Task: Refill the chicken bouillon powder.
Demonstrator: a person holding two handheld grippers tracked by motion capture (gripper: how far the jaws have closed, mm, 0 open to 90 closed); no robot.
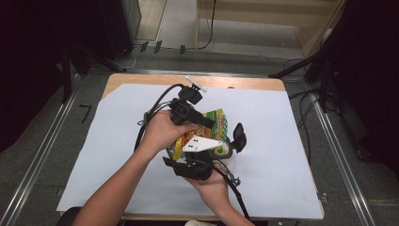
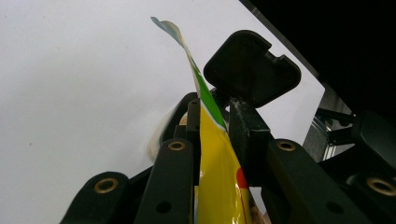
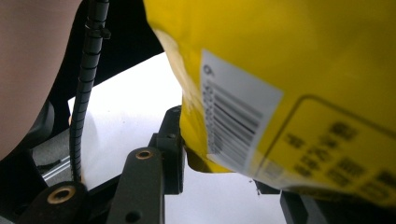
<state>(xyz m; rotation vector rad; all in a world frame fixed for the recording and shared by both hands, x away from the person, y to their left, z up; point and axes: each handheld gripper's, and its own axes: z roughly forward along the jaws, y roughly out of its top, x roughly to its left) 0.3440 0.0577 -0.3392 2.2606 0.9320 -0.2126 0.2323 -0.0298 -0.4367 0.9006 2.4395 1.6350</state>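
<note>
Hands meet over the middle of the tabletop (image 1: pixel 263 188), which is covered by a pale sheet, and between them sits a yellow and green snack bag (image 1: pixel 217 123). From the high view, the left tool (image 1: pixel 207 121) comes in from the upper left, gripped in the left hand (image 1: pixel 162 132), and lies across the bag's upper edge. The right tool (image 1: pixel 230 148) comes up from below in the right hand (image 1: pixel 214 186), its grey three-cornered plate covering part of the bag's front. That overhead angle shows how the two tools crowd the bag from opposite sides, with the bag just off the centre of the sheet, but not how either pair of jaws stands.

The left gripper view settles that for its own tool (image 2: pixel 212 126): the bag (image 2: pixel 217 172) runs edge-on up between the two black jaws, a thin yellow and green film clamped from both sides, its torn top corner rising free above them. Beyond stands a rounded black pad (image 2: pixel 252 65) of the other tool, close behind the bag.

The right gripper view gives the bag's back face (image 3: pixel 299 93), yellow with a white barcode label, very near the lens and hanging above the pale sheet. One jaw of the right tool (image 3: pixel 224 158) stands against the bag's lower corner; the opposite jaw is mostly hidden behind the bag, so I cannot tell whether this tool is pinching the bag. A ribbed black cable (image 3: pixel 86 88) runs up the left beside a forearm.
</note>
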